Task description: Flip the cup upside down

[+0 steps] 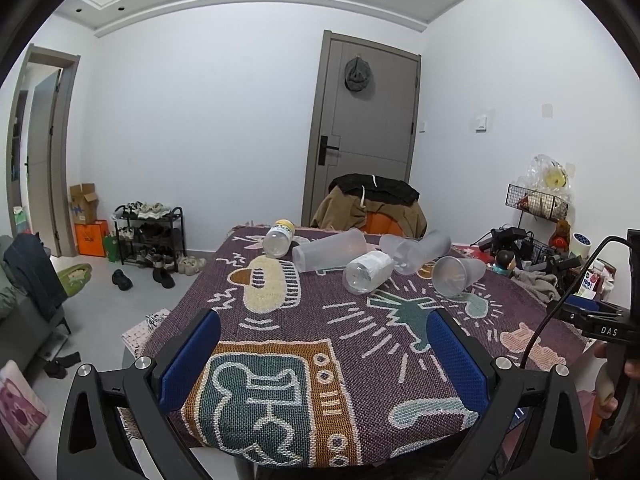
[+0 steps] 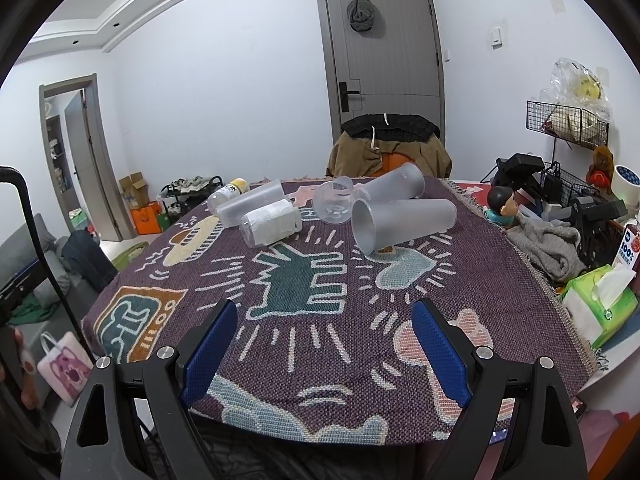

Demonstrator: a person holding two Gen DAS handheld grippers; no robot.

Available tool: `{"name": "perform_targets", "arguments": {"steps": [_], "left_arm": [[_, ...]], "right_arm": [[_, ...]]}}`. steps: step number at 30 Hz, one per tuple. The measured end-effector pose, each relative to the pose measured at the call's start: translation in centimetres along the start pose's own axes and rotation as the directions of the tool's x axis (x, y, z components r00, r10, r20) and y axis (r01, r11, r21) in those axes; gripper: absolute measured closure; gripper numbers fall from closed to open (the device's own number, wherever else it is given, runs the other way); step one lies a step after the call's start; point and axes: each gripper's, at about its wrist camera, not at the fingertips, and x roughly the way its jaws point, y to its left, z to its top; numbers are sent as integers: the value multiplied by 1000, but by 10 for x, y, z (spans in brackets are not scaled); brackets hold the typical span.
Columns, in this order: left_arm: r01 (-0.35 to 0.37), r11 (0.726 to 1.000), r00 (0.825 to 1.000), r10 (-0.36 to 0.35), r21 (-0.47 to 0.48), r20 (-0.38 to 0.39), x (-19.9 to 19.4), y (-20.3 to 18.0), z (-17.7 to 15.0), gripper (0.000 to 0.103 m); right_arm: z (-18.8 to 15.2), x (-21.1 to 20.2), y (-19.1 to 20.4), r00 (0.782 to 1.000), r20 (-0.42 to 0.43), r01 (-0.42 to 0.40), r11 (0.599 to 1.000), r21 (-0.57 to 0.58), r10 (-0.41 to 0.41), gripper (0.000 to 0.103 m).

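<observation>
In the left wrist view, the left gripper (image 1: pixel 323 334) has its fingers released above the counter (image 1: pixel 360 360); the frosted cup (image 1: pixel 458 275) lies on its side far ahead. In the right wrist view, the right gripper (image 2: pixel 324 328) is also released and empty, with the cup (image 2: pixel 402 220) lying sideways, mouth toward the camera.

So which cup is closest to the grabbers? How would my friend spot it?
Look at the purple patterned cloth on the table. Past its middle lies a heap of cups and bottles; the frosted cup is nearest, lying on its side. Only its open mouth points toward the grippers.
</observation>
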Motion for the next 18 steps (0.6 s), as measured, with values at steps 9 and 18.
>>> {"name": "perform_targets", "arguments": {"steps": [9, 18], "left_arm": [[-11, 1000, 1000, 11, 25, -4, 2, 0, -1, 0], [-40, 998, 999, 41, 45, -31, 12, 7, 10, 0]], "right_arm": [[0, 3, 0, 1000, -10, -8, 1000, 7, 9, 14], [11, 11, 1, 1000, -18, -23, 1000, 4, 24, 14]]}}
